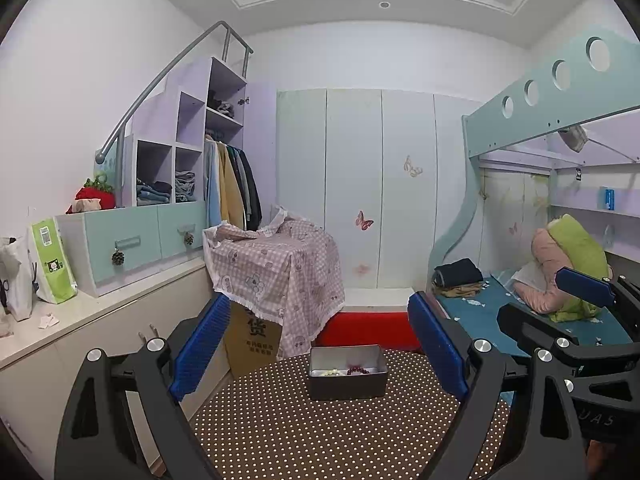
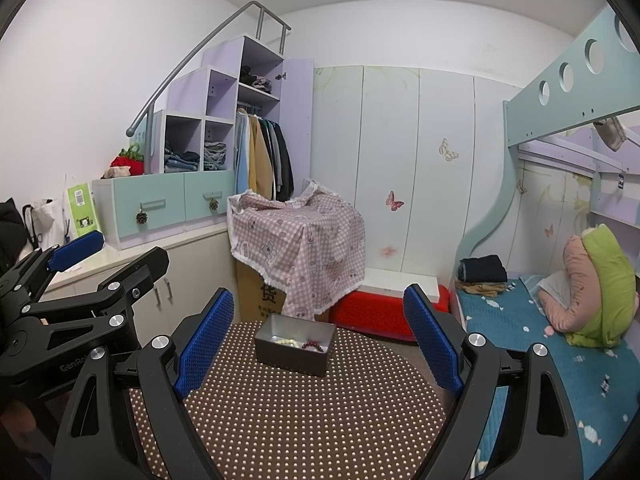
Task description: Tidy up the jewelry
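Presently the metal tin [image 2: 295, 345] sits on the dotted table [image 2: 312, 420], holding a red bead bracelet [image 2: 312, 346] and a pale bead strand [image 2: 289, 341]. Both claws stand wide and empty, short of the tin. From the right gripper [image 2: 318, 340] the tin lies ahead, slightly left; from the left gripper [image 1: 318, 344], ahead, slightly right. The tin's long axis runs across both. Neither appears clearly nearer.

A round table with a brown dotted cover [image 2: 304, 420] bears one open metal box [image 2: 295, 345], near its far edge.
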The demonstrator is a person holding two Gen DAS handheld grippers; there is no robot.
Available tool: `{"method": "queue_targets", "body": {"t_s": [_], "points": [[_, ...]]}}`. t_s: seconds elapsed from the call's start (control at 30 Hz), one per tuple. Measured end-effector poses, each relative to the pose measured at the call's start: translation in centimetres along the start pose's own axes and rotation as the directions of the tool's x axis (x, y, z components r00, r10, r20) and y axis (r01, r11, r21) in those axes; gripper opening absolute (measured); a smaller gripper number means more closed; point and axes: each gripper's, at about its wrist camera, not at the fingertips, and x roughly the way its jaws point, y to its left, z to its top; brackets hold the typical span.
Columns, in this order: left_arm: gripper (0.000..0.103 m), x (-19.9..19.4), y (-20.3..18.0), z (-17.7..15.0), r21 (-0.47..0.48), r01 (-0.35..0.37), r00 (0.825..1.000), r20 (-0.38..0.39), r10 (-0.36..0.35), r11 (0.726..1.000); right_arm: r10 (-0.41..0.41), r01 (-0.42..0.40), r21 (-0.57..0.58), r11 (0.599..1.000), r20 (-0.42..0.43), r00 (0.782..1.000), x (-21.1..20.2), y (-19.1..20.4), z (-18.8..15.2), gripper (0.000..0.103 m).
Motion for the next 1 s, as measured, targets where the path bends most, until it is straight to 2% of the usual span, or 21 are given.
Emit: {"method": "queue_targets", "body": {"t_s": [1.0], "points": [[0.088,-0.08,0.32,-0.06,0.005,-0.004,1.0,0.002,0.004,1.0,0.001,-0.001,0.002,1.0,-0.003,1.0,0.28,-0.07,-0.41,0.084]]}}
